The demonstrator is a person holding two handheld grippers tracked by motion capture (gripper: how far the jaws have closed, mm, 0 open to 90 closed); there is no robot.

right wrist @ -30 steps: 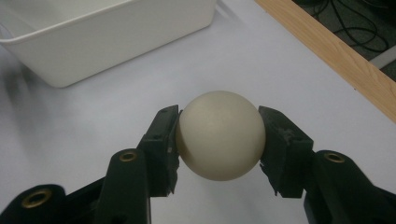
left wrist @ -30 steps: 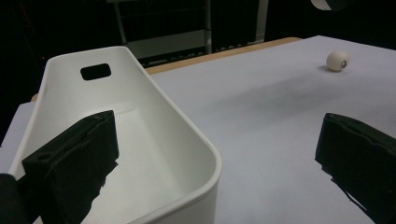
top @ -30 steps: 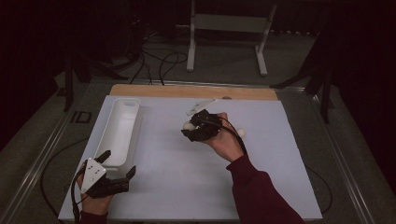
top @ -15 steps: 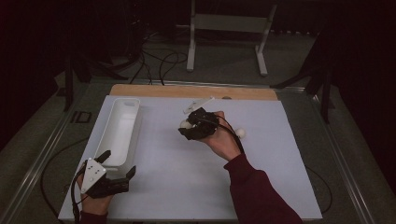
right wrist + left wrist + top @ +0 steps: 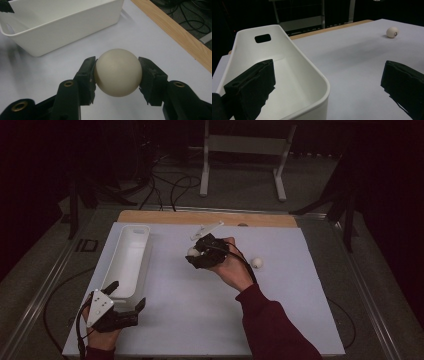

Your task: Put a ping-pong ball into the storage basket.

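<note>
High view: we hold the right gripper (image 5: 194, 256) above the white table sheet (image 5: 310, 320), just right of the white bin (image 5: 129, 261), its jaws clenched on a cream ball (image 5: 193, 252). In the right gripper view, we see the ball (image 5: 117, 72) pinched between both black pads (image 5: 88, 75), with the bin's (image 5: 62, 27) wall near, beyond it. Our left gripper (image 5: 127, 300) rests at the bin's near end, jaws spread wide and grasping nothing; in the left gripper view one jaw hangs inside the bin (image 5: 312, 82), the other outside it, over the sheet. A second ball (image 5: 257, 263) lies on the sheet well to the right of the bin, also seen far off in the left gripper view (image 5: 392, 32).
</note>
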